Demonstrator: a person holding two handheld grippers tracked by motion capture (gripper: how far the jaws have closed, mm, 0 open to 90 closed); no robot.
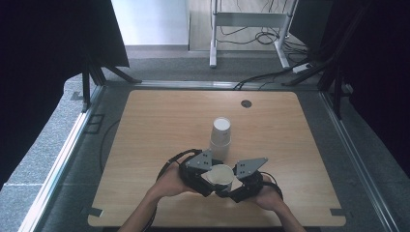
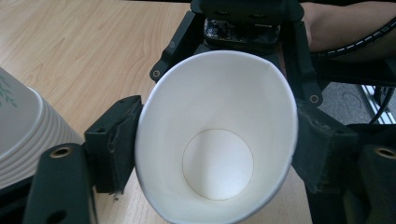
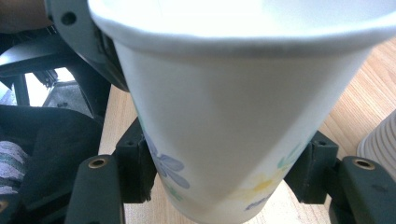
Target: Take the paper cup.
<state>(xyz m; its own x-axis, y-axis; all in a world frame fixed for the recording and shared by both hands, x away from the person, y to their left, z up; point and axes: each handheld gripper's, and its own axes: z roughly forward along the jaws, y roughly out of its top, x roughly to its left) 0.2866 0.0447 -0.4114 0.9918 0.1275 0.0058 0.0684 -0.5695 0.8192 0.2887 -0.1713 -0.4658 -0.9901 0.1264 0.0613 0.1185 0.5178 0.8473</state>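
Observation:
A single white paper cup (image 1: pixel 222 176) with a flower print is held above the table's near edge between both grippers. My left gripper (image 1: pixel 205 178) is shut on it: in the left gripper view its pads (image 2: pixel 115 145) squeeze the cup (image 2: pixel 217 140) into an oval, mouth facing the camera, inside empty. My right gripper (image 1: pixel 238 185) comes from the opposite side and is shut on the cup's lower wall (image 3: pixel 224 140), with a pad (image 3: pixel 136 169) on each side. A stack of nested paper cups (image 1: pixel 220 137) stands upright just beyond the grippers.
The wooden table (image 1: pixel 159 125) has a small dark grommet (image 1: pixel 246 103) near its far edge. The cup stack (image 2: pixel 18 135) sits close beside my left gripper's jaw. Cables and a white frame's legs (image 1: pixel 212 43) lie on the floor behind the table.

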